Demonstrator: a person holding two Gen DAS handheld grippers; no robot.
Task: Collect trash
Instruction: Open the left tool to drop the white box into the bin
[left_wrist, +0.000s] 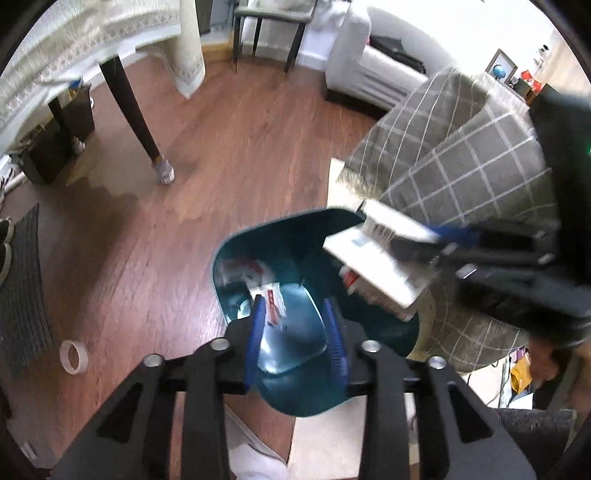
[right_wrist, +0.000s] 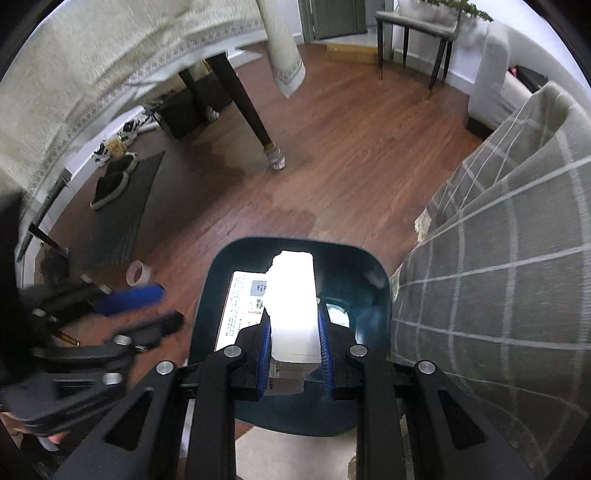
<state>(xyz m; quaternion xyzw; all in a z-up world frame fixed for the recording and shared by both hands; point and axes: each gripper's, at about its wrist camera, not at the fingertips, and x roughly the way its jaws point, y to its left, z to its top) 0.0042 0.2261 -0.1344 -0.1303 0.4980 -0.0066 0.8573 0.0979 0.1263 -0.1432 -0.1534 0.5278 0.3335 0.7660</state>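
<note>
We've got both grippers over the teal bin on the wood floor. Left gripper has its fingers partly open with nothing between them; a wrapper lies down in the bin. Right gripper is clamped tight on a white packet, right above the bin opening.

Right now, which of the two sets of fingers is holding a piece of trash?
The right gripper: its fingers clamp a white paper package over the teal bin. The left gripper is open, empty.
</note>
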